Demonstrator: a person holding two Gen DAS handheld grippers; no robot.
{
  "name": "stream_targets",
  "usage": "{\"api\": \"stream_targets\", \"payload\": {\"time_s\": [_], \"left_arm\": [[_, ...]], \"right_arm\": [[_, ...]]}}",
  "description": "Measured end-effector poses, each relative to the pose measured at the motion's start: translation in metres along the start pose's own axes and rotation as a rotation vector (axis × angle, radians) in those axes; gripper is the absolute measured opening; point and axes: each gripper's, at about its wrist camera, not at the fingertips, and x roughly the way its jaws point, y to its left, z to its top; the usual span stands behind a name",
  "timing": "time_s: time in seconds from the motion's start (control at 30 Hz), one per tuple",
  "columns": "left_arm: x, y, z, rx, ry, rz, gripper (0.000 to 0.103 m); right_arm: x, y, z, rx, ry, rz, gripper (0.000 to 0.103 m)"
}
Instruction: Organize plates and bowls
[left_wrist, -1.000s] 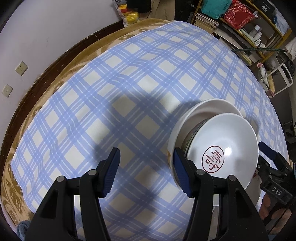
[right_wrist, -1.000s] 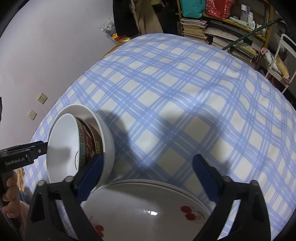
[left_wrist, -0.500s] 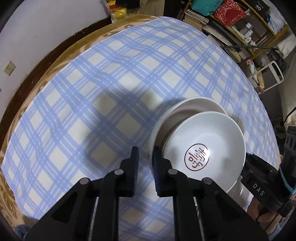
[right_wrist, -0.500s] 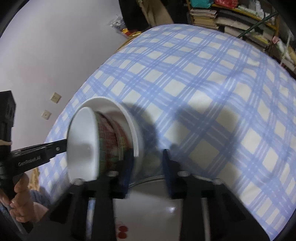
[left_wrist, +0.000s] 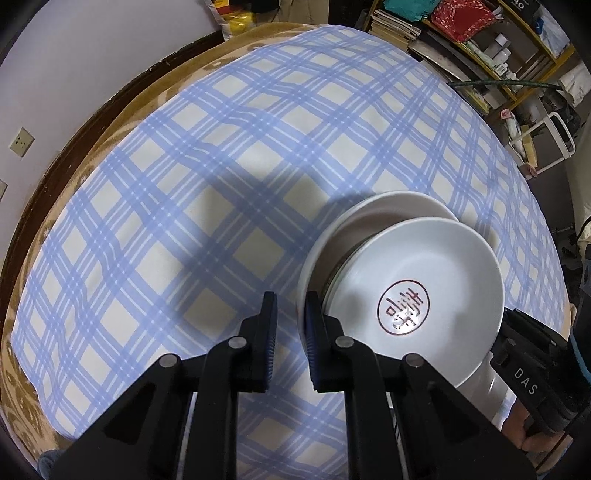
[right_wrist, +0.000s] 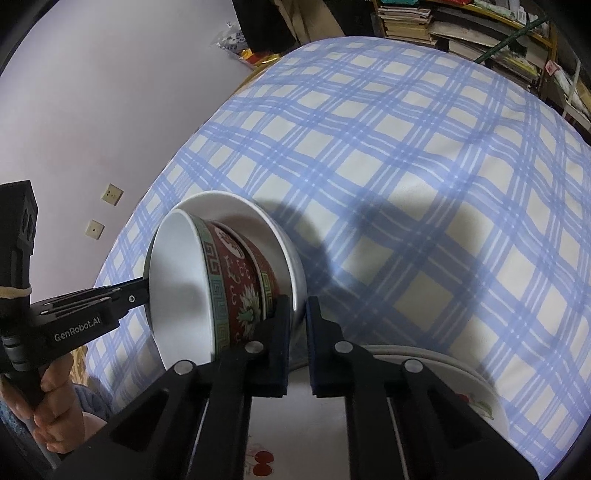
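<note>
You've got both grippers pinching the rim of the outer white bowl (right_wrist: 291, 273): left gripper (left_wrist: 290, 325) clamped at the stack's nine o'clock edge, right gripper (right_wrist: 295, 328) clamped at its near rim. The red patterned bowl (right_wrist: 240, 291) nests inside, tilted. Lift evenly, keep both wrists level so the nest doesn't slide, and clear the cherry plate (right_wrist: 476, 398) at five o'clock. Blue plaid cloth (right_wrist: 406, 184) lies open at twelve; cluttered shelves (left_wrist: 498, 40) at one o'clock.
</note>
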Motion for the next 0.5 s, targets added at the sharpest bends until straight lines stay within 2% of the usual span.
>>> {"api": "stream_targets", "payload": {"time_s": [0.17, 0.37, 0.5], "left_arm": [[0.001, 0.0001, 0.0011, -0.004, 0.008, -0.002, 0.013], [-0.0003, 0.0002, 0.001, -0.014, 0.01, 0.007, 0.013], [-0.0003, 0.0002, 0.0015, -0.013, 0.016, 0.018, 0.017]], "right_arm": [[0.0021, -0.0013, 0.0032, -0.002, 0.026, 0.005, 0.011], [0.0031, -0.008, 0.0036, 0.061, 0.048, 0.029, 0.011], [0.0027, -0.0071, 0.0036, 0.052, 0.051, 0.027, 0.011]]}}
